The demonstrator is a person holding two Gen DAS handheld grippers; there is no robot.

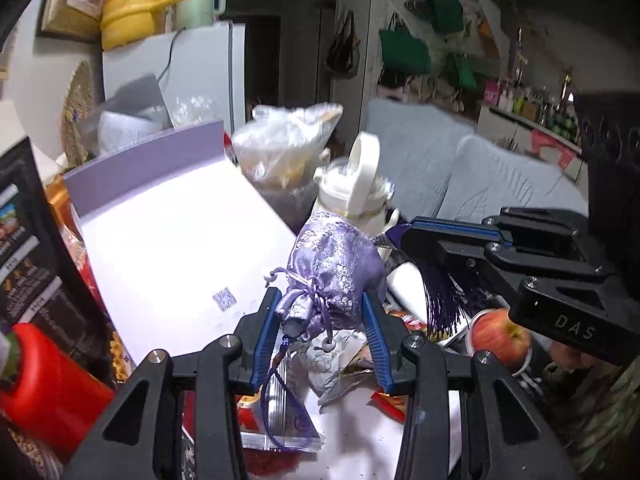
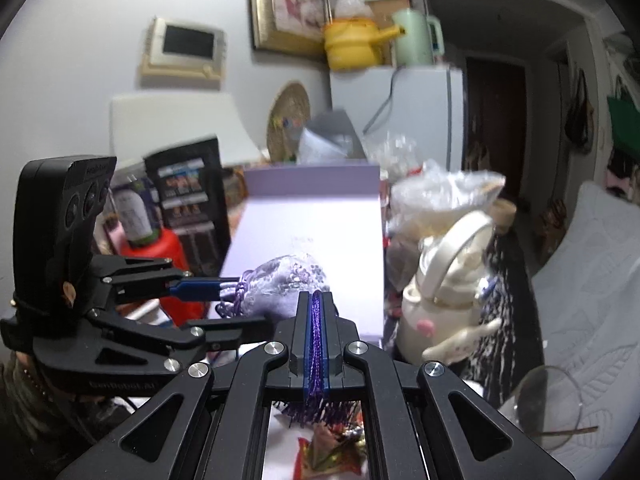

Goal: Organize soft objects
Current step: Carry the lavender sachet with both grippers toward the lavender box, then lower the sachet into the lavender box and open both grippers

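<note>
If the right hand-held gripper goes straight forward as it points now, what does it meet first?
Probably the purple pouch, just beyond the right hand-held gripper, which is shut on the tassel. Depth is unclear.

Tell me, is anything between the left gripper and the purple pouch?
Nothing visible: the left gripper is already shut on the purple pouch, pinching its cinched neck. The right gripper clamps the purple tassel beside it.

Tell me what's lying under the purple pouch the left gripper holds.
Under the purple pouch: a pale patterned pouch and crumpled wrappers on the white tabletop. The gripper fingers hide the rest.
</note>
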